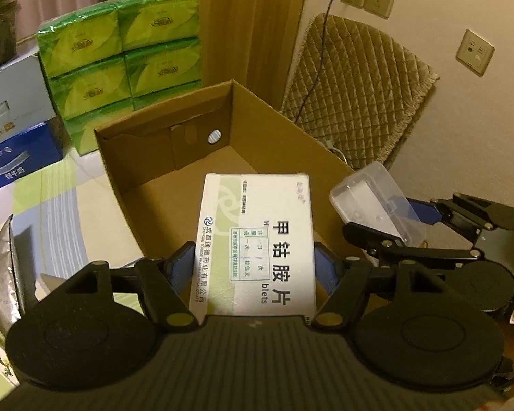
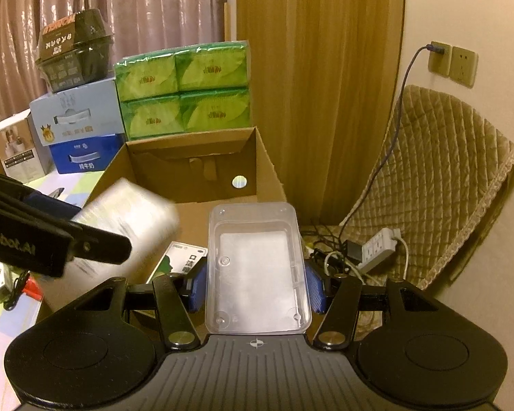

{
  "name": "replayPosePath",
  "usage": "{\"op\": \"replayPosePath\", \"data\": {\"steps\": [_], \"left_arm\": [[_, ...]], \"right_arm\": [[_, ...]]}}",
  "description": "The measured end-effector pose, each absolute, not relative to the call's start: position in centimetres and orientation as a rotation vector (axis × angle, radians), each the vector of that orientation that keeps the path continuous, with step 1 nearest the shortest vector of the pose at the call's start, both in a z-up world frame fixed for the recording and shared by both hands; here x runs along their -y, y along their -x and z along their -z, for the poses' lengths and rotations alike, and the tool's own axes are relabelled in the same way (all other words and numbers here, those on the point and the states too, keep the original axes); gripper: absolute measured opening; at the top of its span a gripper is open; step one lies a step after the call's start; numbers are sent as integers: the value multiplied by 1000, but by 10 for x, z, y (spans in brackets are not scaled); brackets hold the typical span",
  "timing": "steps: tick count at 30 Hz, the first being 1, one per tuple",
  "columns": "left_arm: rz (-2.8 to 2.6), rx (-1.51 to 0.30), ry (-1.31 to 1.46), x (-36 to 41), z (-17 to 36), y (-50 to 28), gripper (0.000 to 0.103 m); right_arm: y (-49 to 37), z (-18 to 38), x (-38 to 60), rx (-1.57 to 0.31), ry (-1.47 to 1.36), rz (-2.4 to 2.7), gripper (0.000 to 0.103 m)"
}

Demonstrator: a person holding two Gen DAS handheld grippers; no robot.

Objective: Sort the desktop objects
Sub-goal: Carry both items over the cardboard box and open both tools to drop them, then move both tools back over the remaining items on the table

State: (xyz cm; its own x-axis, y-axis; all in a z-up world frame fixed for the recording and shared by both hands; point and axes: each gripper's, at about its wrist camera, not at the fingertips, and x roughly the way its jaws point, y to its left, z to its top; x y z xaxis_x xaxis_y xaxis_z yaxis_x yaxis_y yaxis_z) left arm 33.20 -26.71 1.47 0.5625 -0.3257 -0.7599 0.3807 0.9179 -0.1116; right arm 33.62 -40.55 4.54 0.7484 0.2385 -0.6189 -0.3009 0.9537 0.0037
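The open cardboard box fills the middle of both views. In the right wrist view a small white-and-green packet lies on the box floor at lower centre; the rest of the floor that shows is bare brown card.

At lower centre of the left wrist view, the left claw clamps a white medicine box between its blue pads, one pad pressed on each long side, and holds it over the near edge of the cardboard box.

The right claw grips a clear plastic case by its sides, at lower centre of its own view, above the box's right near corner. The case seems to hold a white sheet or pad, though the plastic blurs it. In the left wrist view the same case shows at centre right, just past the box wall.

A stack of green tissue packs stands behind the box at upper left.
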Motion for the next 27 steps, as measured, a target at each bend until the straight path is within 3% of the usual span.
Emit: {"op": "replayPosePath", "data": {"steps": [24, 27], "left_arm": [[376, -846, -43, 224, -29, -305, 78], [374, -841, -40, 219, -30, -302, 79]], "right_arm": [[-341, -41, 380, -668, 100, -357, 54], [-341, -41, 376, -648, 105, -351, 63]]}}
